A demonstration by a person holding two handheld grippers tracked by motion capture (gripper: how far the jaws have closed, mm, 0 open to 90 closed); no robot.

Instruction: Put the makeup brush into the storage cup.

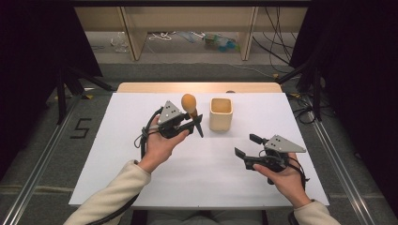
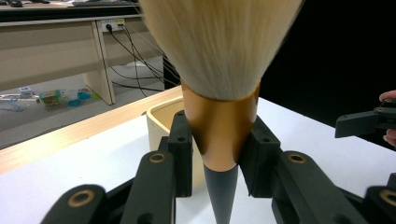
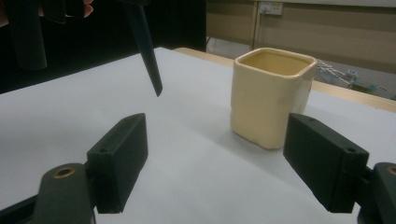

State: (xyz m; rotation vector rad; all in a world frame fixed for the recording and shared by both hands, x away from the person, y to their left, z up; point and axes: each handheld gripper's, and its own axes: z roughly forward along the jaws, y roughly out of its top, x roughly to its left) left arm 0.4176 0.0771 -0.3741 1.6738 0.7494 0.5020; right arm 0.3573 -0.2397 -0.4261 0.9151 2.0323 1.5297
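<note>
A big powder brush [image 1: 189, 104] with a tan bristle head, copper ferrule [image 2: 219, 126] and black pointed handle [image 3: 147, 51] is held up over the white table [image 1: 141, 178]. My left gripper [image 1: 192, 119] is shut on its ferrule, bristles up and back, handle tip pointing down and right. A cream square cup [image 1: 220, 114] stands upright just right of the brush, and its rim [image 2: 156, 123] sits behind my left gripper [image 2: 219, 154]. My right gripper [image 1: 247, 145] hovers low at the front right, open and holding nothing, aimed at the cup [image 3: 271, 98] from short of it.
A wooden strip [image 1: 197, 87] borders the table's far edge. Beyond it are desk legs, cables and small clutter [image 1: 218, 42] on the floor. Black curtains stand at both sides. Bare white tabletop lies between my two hands and in front of the cup.
</note>
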